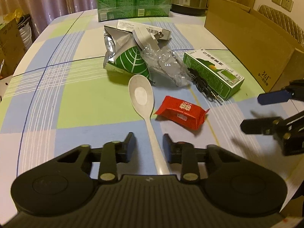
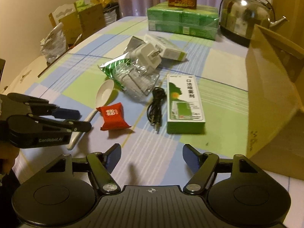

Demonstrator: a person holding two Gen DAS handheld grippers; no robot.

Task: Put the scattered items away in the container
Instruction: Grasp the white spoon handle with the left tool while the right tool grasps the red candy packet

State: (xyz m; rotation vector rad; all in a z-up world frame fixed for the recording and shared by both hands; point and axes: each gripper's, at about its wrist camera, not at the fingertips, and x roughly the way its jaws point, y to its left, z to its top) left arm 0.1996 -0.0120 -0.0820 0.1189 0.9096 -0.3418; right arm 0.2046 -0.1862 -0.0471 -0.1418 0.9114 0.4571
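Observation:
A white spoon lies on the checked tablecloth. Its handle runs between the fingers of my left gripper, which is open and not touching it. A red candy packet sits just right of the spoon. Beyond it lie a black cable, a green-and-white box, a foil pouch, a clear wrapper and a white charger plug. The open cardboard box stands at the right. My right gripper hovers open and holds nothing.
Green tissue packs with a red box on top and a steel kettle stand at the table's far end. A long white box lies behind the plug. Cartons and bags crowd the floor beyond the left table edge.

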